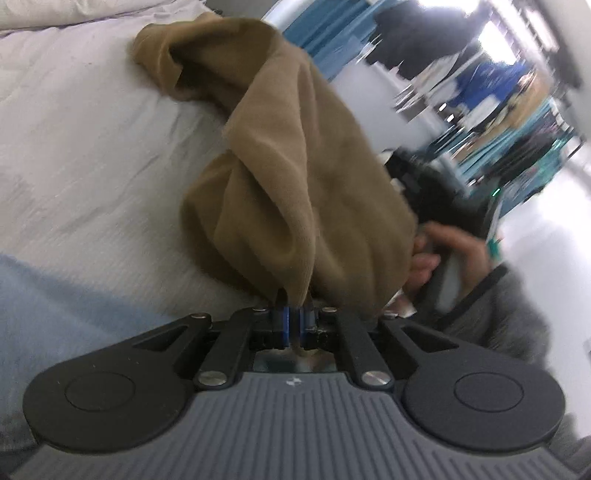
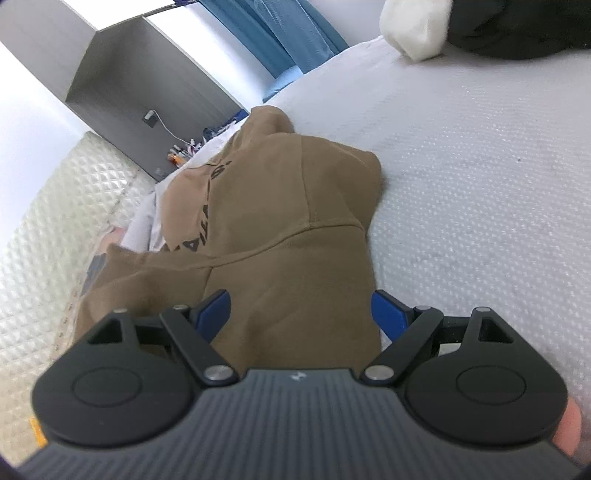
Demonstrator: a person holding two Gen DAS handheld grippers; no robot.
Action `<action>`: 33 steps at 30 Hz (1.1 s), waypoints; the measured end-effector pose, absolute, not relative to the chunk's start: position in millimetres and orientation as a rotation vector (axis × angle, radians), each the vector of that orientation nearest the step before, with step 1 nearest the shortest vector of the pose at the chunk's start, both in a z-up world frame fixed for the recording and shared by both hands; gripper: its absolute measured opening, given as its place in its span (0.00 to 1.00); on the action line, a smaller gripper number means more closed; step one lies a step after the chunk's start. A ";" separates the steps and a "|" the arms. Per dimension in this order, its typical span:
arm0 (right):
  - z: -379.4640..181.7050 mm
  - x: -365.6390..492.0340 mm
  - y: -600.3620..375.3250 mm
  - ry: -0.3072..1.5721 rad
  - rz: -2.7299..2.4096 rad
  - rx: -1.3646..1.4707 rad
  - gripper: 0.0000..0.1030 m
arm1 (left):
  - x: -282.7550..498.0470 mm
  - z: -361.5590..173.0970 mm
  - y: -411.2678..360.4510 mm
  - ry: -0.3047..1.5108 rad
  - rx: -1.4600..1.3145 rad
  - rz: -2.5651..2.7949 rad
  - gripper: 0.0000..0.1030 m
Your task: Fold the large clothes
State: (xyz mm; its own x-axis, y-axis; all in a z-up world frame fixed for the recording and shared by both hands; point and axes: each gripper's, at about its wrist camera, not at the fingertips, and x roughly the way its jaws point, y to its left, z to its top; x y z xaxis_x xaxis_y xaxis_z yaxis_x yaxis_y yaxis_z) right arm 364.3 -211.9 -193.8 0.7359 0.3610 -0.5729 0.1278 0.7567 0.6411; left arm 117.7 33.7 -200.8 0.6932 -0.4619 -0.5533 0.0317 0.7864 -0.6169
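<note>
A tan hoodie with dark lettering lies bunched on a white textured bed. My left gripper is shut on an edge of the hoodie, and the cloth rises from its blue pads and drapes away over the bed. In the right wrist view the hoodie shows its hood and printed chest. My right gripper is open, its blue fingers spread wide on either side of a thick fold of the hoodie, with cloth lying between them.
A light blue cloth lies on the bed at the left. A white pillow and a dark garment sit at the far end. A grey cabinet and a quilted white cover stand beside the bed.
</note>
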 end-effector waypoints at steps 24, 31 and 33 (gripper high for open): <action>-197.5 427.9 -258.6 0.881 0.131 0.843 0.66 | 272.5 -61.2 90.2 0.573 -0.553 -0.280 0.75; -211.3 443.2 -245.3 0.850 0.170 0.809 0.39 | 398.9 -100.4 79.1 0.613 -0.514 -0.231 0.75; -209.1 446.6 -239.1 0.824 0.178 0.733 0.36 | 417.4 -121.1 83.2 0.641 -0.522 -0.220 0.75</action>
